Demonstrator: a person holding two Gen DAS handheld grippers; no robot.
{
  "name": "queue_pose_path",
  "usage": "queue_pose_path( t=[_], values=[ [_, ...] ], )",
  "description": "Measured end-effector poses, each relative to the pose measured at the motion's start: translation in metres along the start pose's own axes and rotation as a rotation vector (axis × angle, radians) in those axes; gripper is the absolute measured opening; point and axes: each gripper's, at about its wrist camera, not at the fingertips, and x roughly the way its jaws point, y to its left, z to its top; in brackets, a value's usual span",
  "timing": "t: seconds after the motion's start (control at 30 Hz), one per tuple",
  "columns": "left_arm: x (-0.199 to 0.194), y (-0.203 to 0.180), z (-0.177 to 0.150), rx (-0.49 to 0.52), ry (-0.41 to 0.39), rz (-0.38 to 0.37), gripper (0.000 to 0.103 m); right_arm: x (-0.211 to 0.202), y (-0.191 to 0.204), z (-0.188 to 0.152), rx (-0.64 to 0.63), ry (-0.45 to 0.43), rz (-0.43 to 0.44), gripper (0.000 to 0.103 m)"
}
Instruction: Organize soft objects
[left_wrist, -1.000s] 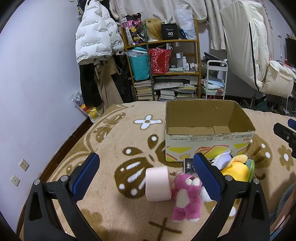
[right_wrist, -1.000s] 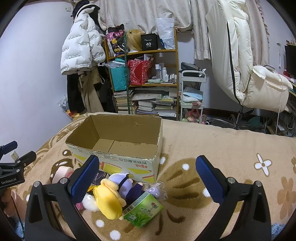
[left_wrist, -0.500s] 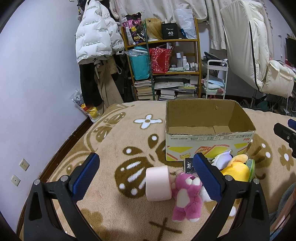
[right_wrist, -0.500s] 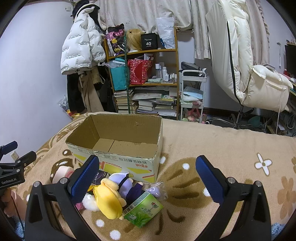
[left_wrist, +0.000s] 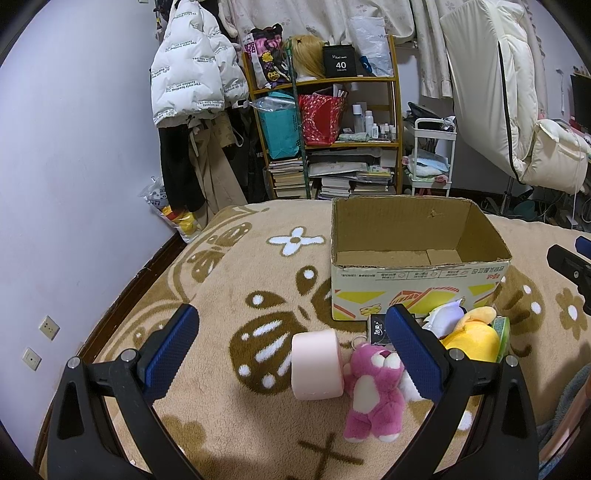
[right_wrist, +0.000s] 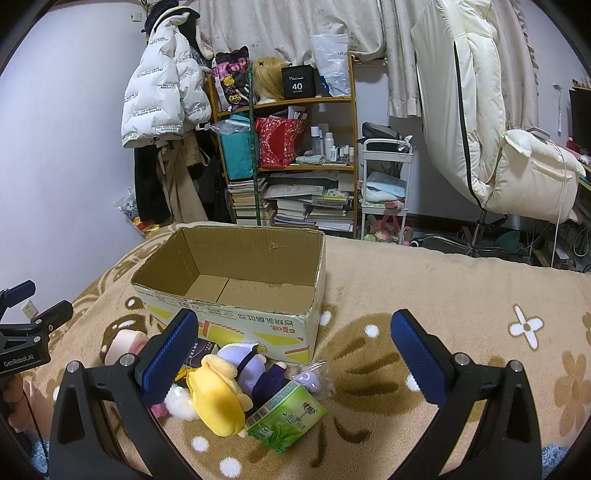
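An empty open cardboard box (left_wrist: 417, 280) (right_wrist: 236, 295) stands on the patterned blanket. In front of it lie a pink sponge roll (left_wrist: 316, 365), a pink plush bear (left_wrist: 373, 391), a yellow plush (left_wrist: 471, 338) (right_wrist: 218, 395), a purple-and-white plush (right_wrist: 251, 365), a green tissue pack (right_wrist: 286, 415) and a small dark pack (left_wrist: 376, 326). My left gripper (left_wrist: 291, 354) is open and empty, hovering over the pink roll. My right gripper (right_wrist: 295, 362) is open and empty, above the toy pile's right side.
A beige flower-patterned blanket (right_wrist: 443, 295) covers the surface. Behind it stand a cluttered shelf (left_wrist: 332, 140), hanging coats (left_wrist: 192, 92), a white cart (right_wrist: 384, 184) and a padded chair (right_wrist: 517, 166). The other gripper shows at each view's edge (left_wrist: 570, 262) (right_wrist: 29, 332).
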Motion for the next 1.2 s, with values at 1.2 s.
queue_pose_path(
  t=[1.2],
  values=[
    [0.004,0.005,-0.010,0.003,0.010,0.001,0.100,0.003,0.003,-0.007,-0.008,0.009,-0.004,0.103]
  ],
)
